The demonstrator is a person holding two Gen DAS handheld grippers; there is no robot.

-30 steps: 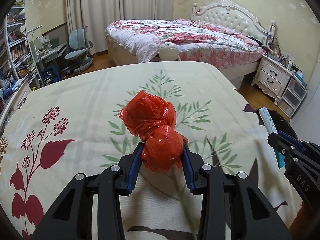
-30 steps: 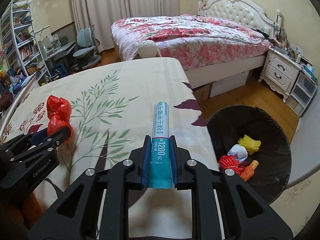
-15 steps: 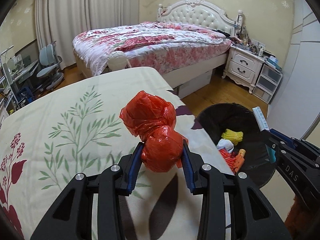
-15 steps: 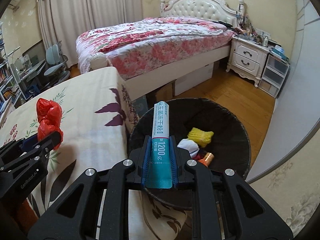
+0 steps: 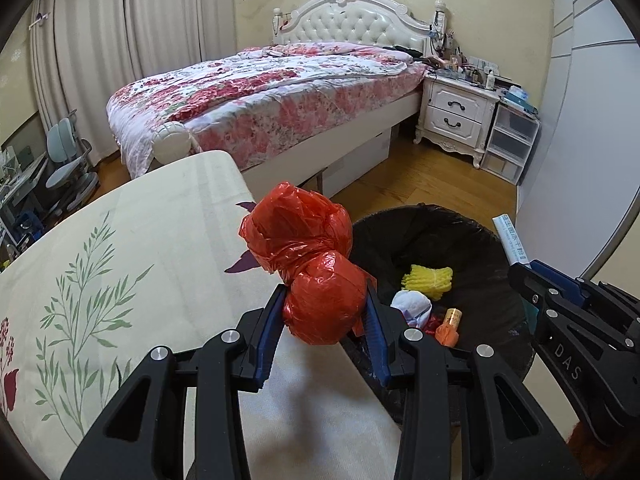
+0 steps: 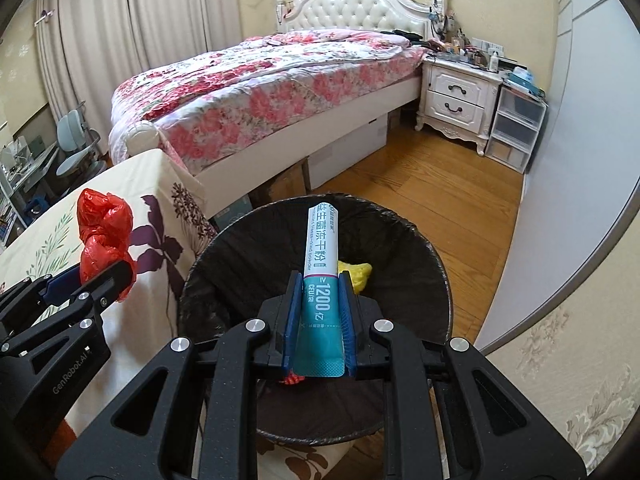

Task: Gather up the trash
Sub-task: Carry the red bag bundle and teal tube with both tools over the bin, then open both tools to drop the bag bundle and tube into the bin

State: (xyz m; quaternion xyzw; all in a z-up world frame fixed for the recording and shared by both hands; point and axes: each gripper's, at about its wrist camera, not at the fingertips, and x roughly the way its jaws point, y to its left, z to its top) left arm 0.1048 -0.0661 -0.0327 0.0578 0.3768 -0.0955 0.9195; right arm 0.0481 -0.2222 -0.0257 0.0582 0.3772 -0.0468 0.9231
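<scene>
1. Right gripper (image 6: 319, 322), clamped on a teal-and-white powder sachet (image 6: 321, 272), above the round black-lined trash bin (image 6: 436, 276): release centred over it.
2. Left gripper (image 5: 326, 320), gripping a knotted red plastic bag (image 5: 308, 260), beside the bin: shift over the opening first.

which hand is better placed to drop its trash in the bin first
Right. The right gripper holds the sachet directly over the bin. The left gripper holds the red bag over the table edge, beside the bin.
</scene>
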